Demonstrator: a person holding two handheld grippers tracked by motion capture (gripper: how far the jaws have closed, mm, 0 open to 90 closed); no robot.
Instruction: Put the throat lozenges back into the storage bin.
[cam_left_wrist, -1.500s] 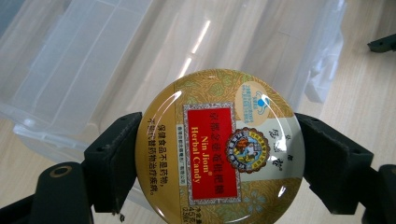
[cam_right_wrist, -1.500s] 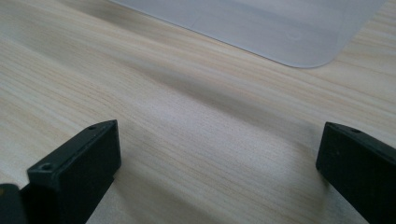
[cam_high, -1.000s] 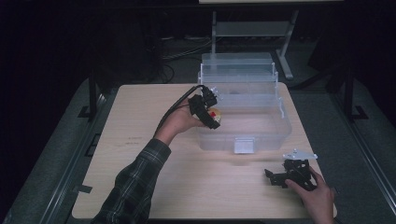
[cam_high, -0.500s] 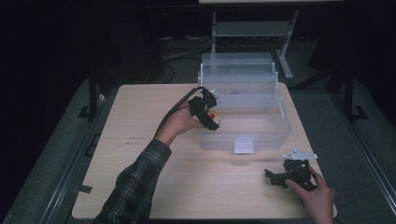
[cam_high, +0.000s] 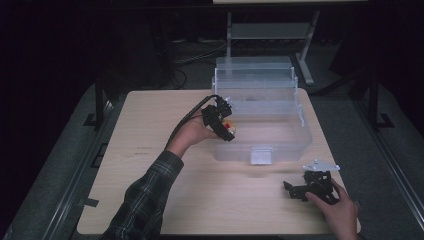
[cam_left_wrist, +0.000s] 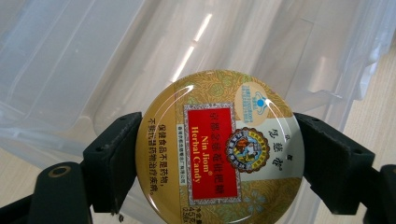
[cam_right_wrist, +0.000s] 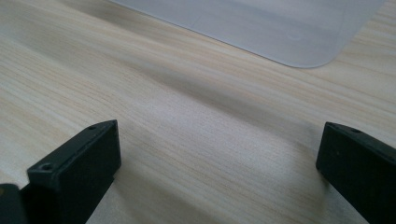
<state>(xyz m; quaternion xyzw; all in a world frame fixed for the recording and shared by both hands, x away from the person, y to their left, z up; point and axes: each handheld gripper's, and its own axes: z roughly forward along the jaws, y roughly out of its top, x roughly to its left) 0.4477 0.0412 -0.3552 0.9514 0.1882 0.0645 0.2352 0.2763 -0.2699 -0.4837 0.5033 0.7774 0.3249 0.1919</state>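
Grippers: two, one in each of the person's hands.
Left gripper (cam_high: 226, 126): held up at the near left corner of the clear plastic bin (cam_high: 295, 131), its two black jaws clamped on either side of a round tin.
Tin (cam_left_wrist: 219, 148): one; gold lid with a red label reading "Nin Jiom Herbal Candy", seen face-on in the left gripper view, pinched at its left and right edges. In the high view it shows as a small gold and red spot (cam_high: 229, 126) at the bin's left wall; whether it is over the rim or just outside it cannot be told.
Right gripper (cam_high: 295, 189): low at the near right of the table (cam_high: 150, 135), well apart from the tin; its two jaws stand wide apart with bare wood between them and nothing held.
Bin: one, see-through, standing at the far middle of the table, with its lid raised behind it; a pale latch tab shows on its near wall.
Hands: two; the left forearm wears a plaid sleeve (cam_high: 145, 195), the right hand (cam_high: 340, 212) is at the table's near edge.
Table: one, light wood grain.
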